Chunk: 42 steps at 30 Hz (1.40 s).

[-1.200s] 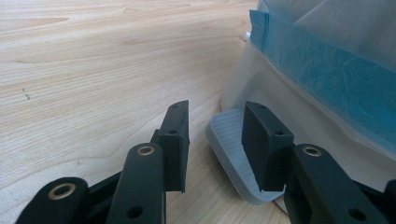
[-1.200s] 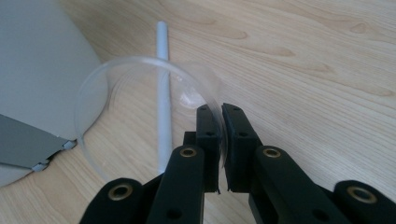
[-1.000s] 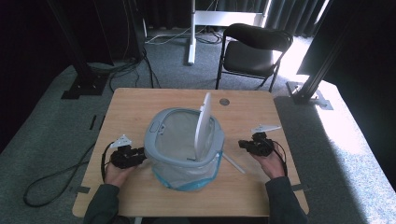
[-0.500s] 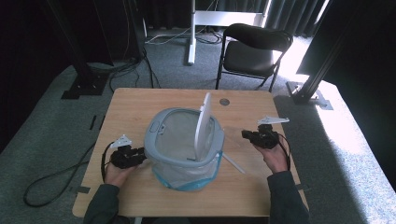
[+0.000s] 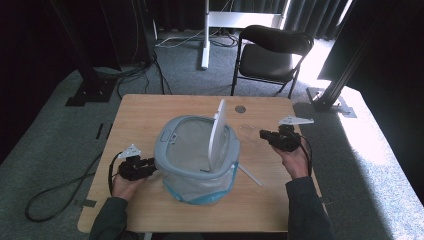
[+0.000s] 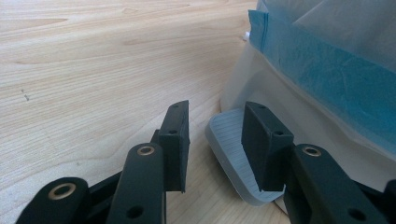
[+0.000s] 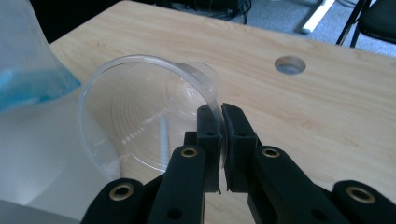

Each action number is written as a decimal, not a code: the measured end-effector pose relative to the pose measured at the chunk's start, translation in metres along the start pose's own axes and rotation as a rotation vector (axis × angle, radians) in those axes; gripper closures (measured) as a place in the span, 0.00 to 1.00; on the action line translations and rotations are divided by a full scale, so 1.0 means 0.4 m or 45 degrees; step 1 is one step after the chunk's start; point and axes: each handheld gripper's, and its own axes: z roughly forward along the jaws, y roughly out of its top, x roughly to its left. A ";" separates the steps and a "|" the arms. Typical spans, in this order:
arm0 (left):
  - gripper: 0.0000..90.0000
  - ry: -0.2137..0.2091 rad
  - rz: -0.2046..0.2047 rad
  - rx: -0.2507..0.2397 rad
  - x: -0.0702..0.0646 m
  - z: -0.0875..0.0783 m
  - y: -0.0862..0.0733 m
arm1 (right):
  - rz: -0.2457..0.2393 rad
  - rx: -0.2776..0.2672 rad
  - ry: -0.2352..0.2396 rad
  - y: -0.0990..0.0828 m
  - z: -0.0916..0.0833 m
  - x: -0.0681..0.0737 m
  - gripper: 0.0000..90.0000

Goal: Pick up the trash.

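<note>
Raised since before, right tongs (image 7: 223, 140) pinch clear cup (image 7: 144, 112) rim.

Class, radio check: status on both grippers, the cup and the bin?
Right gripper shut on clear cup rim, held off table. Left gripper straddles bin's grey pedal, jaws apart. Bin lid up, nothing blocking.

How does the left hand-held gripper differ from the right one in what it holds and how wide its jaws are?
The left hand-held gripper stands with jaws wide apart around the grey pedal of the bin, low at the table; the right hand-held gripper is shut on the rim of a clear plastic cup, above the table. Both have black jaws.
</note>
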 end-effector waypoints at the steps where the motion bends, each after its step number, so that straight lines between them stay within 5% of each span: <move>1: 0.69 -0.001 0.000 0.001 0.000 0.000 0.000 | 0.000 0.000 0.000 0.000 0.000 0.000 0.96; 42: 0.68 0.001 0.002 0.001 0.000 -0.001 0.000 | -0.142 -0.148 0.011 0.193 -0.040 0.080 0.96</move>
